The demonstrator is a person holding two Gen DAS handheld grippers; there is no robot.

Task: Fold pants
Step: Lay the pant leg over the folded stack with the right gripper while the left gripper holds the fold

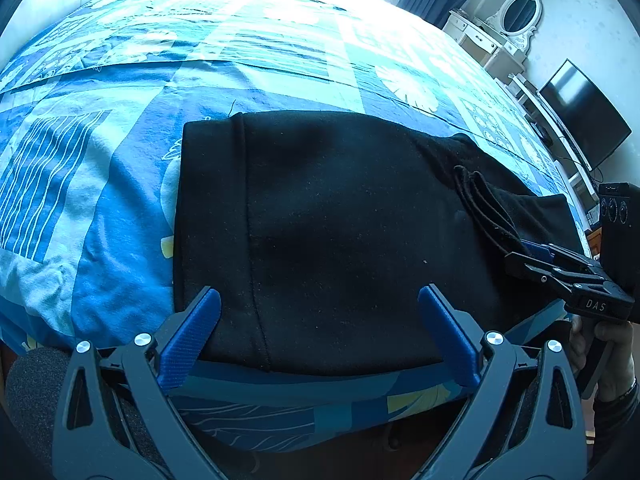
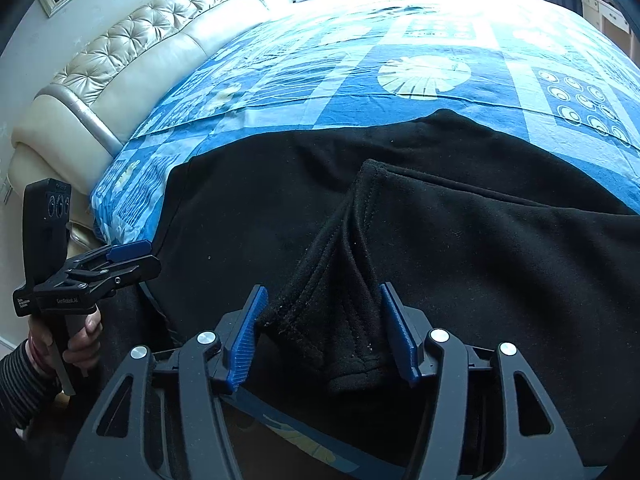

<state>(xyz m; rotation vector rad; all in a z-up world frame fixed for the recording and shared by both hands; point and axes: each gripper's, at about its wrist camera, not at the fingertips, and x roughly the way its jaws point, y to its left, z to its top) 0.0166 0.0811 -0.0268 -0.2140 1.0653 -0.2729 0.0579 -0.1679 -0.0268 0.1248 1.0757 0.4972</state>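
Observation:
Black pants (image 1: 340, 232) lie folded on a bed with a blue patterned cover (image 1: 120, 140). My left gripper (image 1: 320, 300) is open wide over the near edge of the pants, holding nothing. My right gripper (image 2: 324, 296) is open, its blue fingers (image 2: 244, 340) on either side of a raised fold of the pants (image 2: 344, 280) with a stitched hem. The right gripper also shows in the left wrist view (image 1: 536, 250) at the right end of the pants. The left gripper shows in the right wrist view (image 2: 128, 254) at the pants' left edge.
A padded beige headboard (image 2: 132, 52) stands at the left of the bed. A white dresser with an oval mirror (image 1: 516, 12) and a dark TV screen (image 1: 584, 116) stand past the bed's right side. The bed edge (image 1: 320, 404) is right below my grippers.

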